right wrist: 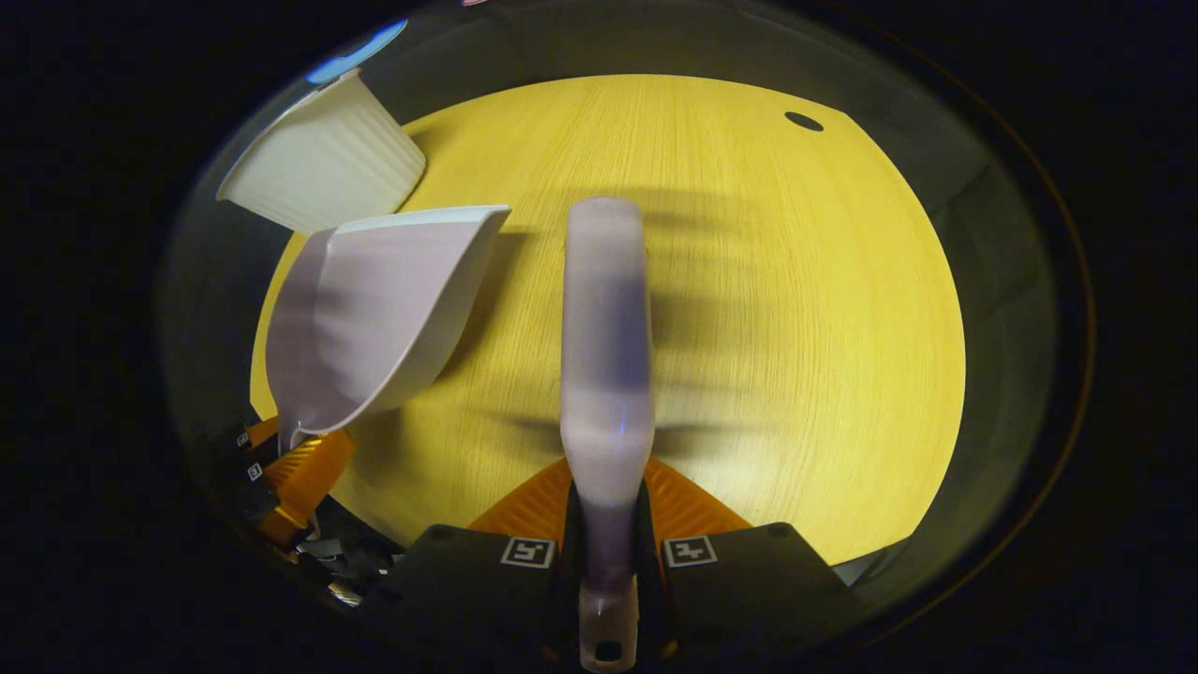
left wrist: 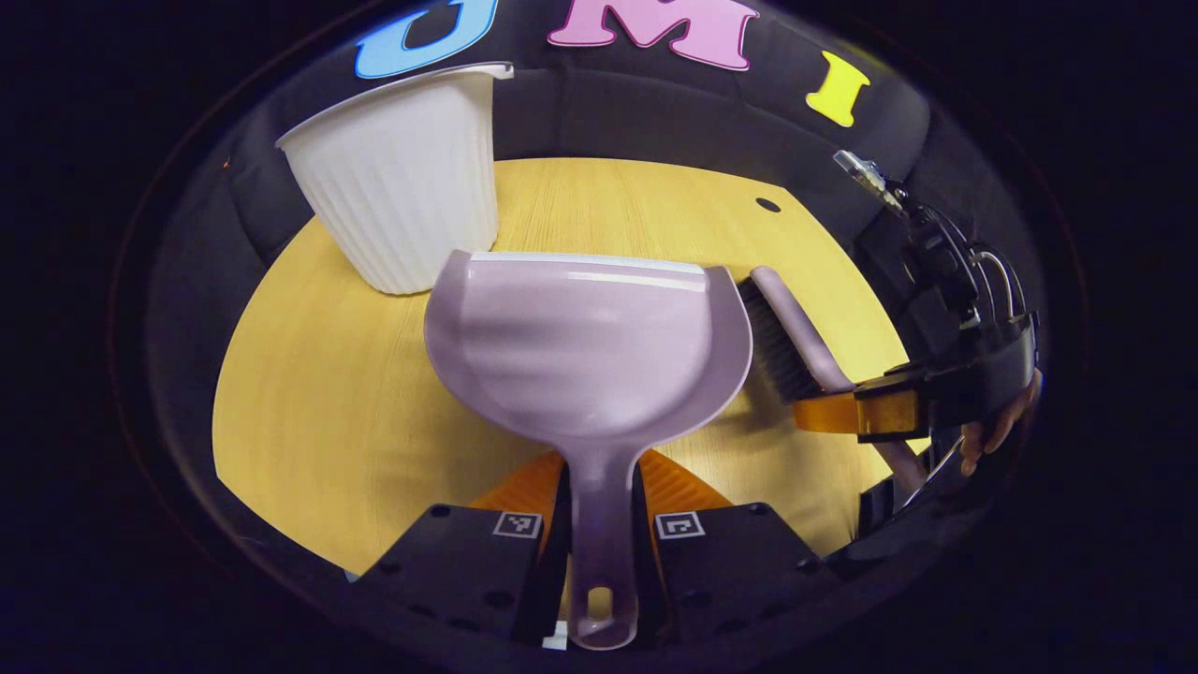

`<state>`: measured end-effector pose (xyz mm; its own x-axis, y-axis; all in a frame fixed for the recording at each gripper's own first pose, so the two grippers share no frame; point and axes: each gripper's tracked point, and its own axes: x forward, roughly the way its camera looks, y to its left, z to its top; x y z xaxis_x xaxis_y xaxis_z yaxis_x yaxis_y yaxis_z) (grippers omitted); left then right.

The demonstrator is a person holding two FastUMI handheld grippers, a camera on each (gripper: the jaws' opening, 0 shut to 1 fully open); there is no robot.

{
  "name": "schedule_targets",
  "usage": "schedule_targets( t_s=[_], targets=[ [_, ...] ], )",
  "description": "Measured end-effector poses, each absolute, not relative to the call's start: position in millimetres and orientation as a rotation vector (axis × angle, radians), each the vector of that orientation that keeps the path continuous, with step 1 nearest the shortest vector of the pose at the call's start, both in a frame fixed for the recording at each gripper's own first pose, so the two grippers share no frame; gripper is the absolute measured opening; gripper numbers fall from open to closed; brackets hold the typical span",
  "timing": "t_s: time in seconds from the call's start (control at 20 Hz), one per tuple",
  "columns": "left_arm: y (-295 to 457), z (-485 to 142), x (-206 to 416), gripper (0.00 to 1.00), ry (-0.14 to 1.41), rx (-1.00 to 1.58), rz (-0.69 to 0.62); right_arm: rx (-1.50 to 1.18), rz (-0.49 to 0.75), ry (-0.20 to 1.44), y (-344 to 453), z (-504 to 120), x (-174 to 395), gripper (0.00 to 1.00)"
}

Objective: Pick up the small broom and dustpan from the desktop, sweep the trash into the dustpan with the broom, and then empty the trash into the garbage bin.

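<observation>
Over the desktop [left wrist: 309,393], 2 grippers busy: left gripper [left wrist: 599,505] clamped on dustpan [left wrist: 585,346] handle, right gripper [right wrist: 606,524] clamped on broom [right wrist: 606,337]. Broom just right of pan, parallel. Garbage bin [left wrist: 402,187] ahead-left, nearer pan. Can't spot any trash, probably emptied already.

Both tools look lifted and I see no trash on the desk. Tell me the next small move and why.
Probably carry the pale lilac plastic dustpan toward the white ribbed plastic bin and tip it over the rim. The left hand-held gripper is shut on its handle, the right hand-held gripper on the lilac-handled small broom, and the yellow wooden desktop shows no trash.
</observation>
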<state>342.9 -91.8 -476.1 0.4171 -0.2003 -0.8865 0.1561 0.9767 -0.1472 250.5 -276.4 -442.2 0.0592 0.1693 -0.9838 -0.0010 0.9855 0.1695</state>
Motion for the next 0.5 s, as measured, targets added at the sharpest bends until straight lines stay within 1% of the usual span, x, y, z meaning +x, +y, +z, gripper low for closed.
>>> schedule_targets(
  t_s=[0.1,0.25,0.4,0.5],
  targets=[
    [-95.1,-481.5,344.2,0.29,1.15,-0.117,-0.212,0.138,0.115,1.527,-274.3,-439.0,250.8,0.28],
    [-96.0,-489.0,334.9,0.28,1.226,-0.144,-0.19,0.109,0.111,1.539,-277.2,-430.3,253.2,0.28],
    [-99.9,-485.4,334.3,0.28,1.23,-0.095,-0.207,0.086,0.116,1.543,-273.4,-436.9,257.6,0.28],
    [-104.1,-482.9,332.1,0.28,1.23,-0.086,-0.193,0.108,0.106,1.541,-267.5,-435.8,264.2,0.28]
  ],
)
